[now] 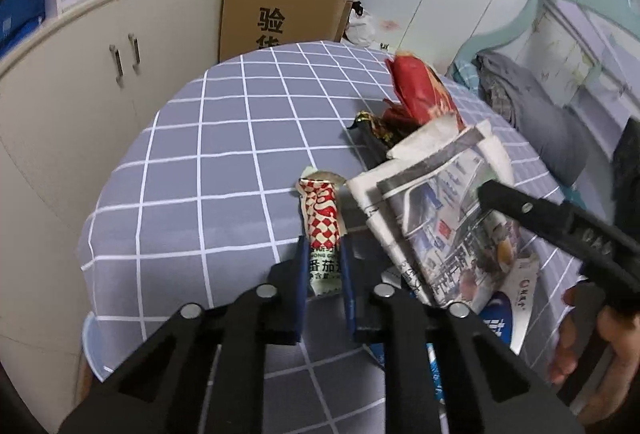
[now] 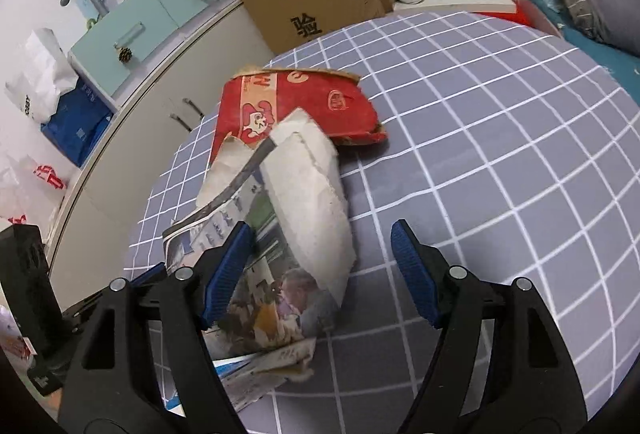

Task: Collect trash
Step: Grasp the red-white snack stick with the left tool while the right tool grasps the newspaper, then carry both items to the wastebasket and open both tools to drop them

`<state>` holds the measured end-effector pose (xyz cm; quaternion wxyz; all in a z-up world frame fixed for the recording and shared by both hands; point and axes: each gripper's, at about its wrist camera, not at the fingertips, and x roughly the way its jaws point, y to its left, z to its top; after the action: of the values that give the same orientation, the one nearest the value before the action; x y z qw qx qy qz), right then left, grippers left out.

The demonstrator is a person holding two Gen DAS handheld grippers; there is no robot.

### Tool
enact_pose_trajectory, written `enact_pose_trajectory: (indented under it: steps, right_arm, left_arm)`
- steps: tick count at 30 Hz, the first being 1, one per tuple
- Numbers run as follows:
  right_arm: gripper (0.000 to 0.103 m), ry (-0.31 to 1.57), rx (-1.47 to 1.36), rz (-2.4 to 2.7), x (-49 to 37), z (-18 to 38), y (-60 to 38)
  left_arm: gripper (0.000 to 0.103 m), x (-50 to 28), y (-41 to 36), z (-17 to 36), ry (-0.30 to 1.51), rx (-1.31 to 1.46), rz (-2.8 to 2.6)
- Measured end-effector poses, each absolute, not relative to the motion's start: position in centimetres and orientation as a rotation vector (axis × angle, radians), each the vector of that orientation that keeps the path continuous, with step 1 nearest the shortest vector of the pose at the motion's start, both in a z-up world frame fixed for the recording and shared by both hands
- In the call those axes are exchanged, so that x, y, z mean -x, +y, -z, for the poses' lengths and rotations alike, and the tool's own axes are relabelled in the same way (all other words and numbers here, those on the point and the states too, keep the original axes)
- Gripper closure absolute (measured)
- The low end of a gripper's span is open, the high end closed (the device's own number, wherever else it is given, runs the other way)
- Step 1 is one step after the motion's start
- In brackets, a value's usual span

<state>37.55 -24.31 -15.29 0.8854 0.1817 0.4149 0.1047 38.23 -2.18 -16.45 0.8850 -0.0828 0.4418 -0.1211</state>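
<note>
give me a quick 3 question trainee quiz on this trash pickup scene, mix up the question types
1. True or false: the left gripper is shut on the red-and-white checked ketchup sachet.
2. Multiple choice: what lies between the right gripper's open jaws? A) a glass bottle B) the folded printed newspaper with a white paper piece on it C) a metal spoon
3. Fill in: the torn red cardboard carton lies on the grey cloth with a white ____ pattern.

Key: 1 true; 2 B; 3 grid
</note>
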Motion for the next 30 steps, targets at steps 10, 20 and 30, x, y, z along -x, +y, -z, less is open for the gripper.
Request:
enact_pose_trajectory:
  steps: [10,20,30]
  right_arm:
    - [0.081,0.736,-0.303,-0.242,-35.2,11.3,-23.1]
    - [0.085,0.599,-0.207,-0.259,-31.9,5.4,-19.8]
    - [0.085,0.545,-0.086,-0.399,-28.6,2.7,-9.7]
  left_arm:
    - [0.093,-36.2,0.7,14.9,0.85,0.264,0.262]
    - [0.093,-32.1,4.0,11.6,0.75,0.34,0.269]
    - [0.093,-27.6,11.5,9.6,0.665,0.391,0.175]
